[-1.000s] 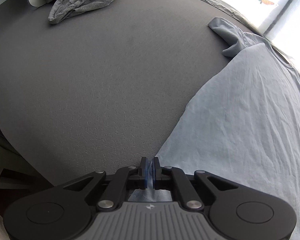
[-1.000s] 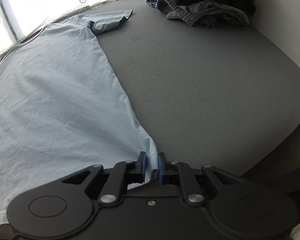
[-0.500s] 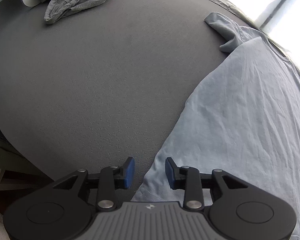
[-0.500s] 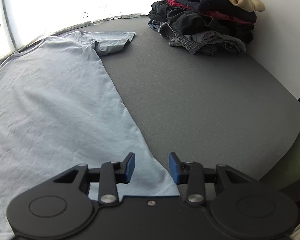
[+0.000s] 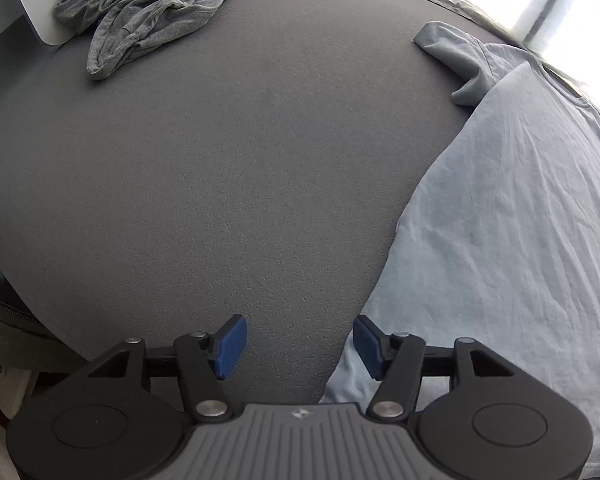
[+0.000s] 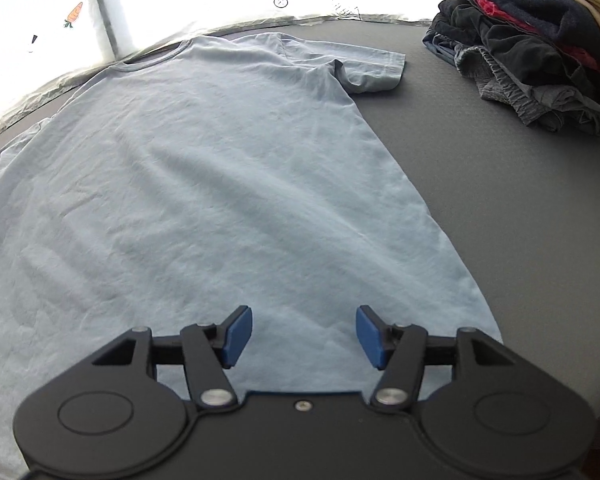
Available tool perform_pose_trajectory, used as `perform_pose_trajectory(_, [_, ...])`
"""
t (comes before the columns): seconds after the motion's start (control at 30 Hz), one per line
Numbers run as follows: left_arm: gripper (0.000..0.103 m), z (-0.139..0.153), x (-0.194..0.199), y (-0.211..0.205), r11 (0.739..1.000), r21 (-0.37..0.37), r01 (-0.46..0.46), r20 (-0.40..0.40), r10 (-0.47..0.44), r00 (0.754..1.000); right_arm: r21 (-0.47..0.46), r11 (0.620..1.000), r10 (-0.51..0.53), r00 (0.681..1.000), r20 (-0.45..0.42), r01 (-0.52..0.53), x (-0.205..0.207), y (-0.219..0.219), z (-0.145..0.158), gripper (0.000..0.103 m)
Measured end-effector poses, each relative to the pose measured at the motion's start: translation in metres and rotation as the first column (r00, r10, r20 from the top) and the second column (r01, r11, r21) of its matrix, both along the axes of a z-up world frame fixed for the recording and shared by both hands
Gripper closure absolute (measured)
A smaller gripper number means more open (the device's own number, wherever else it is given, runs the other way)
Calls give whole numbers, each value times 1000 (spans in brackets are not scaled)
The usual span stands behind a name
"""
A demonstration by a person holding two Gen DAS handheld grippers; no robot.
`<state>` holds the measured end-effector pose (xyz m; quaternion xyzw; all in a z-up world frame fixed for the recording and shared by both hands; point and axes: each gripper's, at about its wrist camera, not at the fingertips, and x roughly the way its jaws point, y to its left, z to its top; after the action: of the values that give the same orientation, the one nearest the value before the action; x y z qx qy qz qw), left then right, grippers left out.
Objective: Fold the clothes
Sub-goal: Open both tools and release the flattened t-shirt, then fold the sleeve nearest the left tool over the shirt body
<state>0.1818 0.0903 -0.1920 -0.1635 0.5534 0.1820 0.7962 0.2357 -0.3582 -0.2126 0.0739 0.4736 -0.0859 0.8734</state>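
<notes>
1. Pale blue, crinkled cotton T-shirt: lies spread flat, unfolded, on the dark grey textured mat, collar toward the bright window, both short sleeves out to the sides, hem nearest the grippers.
2. Right gripper: blue-padded fingers spread wide, holding nothing, hovering above the T-shirt's hem just inside its right bottom corner.
3. Left gripper: fingers likewise spread and empty, straddling the T-shirt's left side edge near the hem; one pad over cloth, the other over bare mat.
4. Step in hand, as judged: the T-shirt is laid out ready for folding; a fold would call for pinching a thin, limp edge or sleeve and carrying it across the body without dragging wrinkles.
5. Heap of crumpled grey garments: well left of the T-shirt, at the mat's far edge.
6. Stack of dark and tan clothes: well right of the T-shirt.
</notes>
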Motion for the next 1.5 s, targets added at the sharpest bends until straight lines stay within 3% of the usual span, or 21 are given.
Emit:
perform_pose_trajectory(0.1, [40,-3,12,12,999,-21,-35,7,35,999,9,1000,13,1000,-1,-13,17,9,-2,16])
perform_pose_trajectory(0.3, [30,-3,49,21,999,-20,-41,33,42,999,1,999,38,999,14,-38,55,24,-3,3])
perform_pose_trajectory(0.67, [30,-15,149,33,1000,-25,4,57,-3,998,-26,983,183,981,58,-181,149,68,-15,0])
perform_pose_trajectory(0.77, [23,-19,183,35,999,-44,13,40,-11,999,-39,972,233,969,88,-230,174,82,-18,0])
perform_pose_trajectory(0.87, [23,-20,209,28,996,-34,78,38,-76,996,-63,967,251,962,108,-246,192,95,-24,0])
perform_pose_trajectory(1.03, [23,-22,245,11,987,21,161,45,-162,986,-81,976,214,959,187,-202,197,101,-32,0])
perform_pose_trajectory(1.17, [22,-28,275,-12,951,148,273,33,-281,959,-95,979,197,944,264,-178,188,102,-39,0])
perform_pose_trajectory(1.23, [21,-27,286,-20,939,173,296,50,-309,950,-101,980,195,936,293,-173,184,102,-41,0])
perform_pose_trajectory(1.37, [21,-23,305,-33,929,182,321,83,-340,937,-102,980,192,936,294,-169,186,103,-41,0])
perform_pose_trajectory(1.5, [21,-8,313,-57,899,251,359,137,-400,906,-102,981,190,936,296,-167,186,103,-41,0])
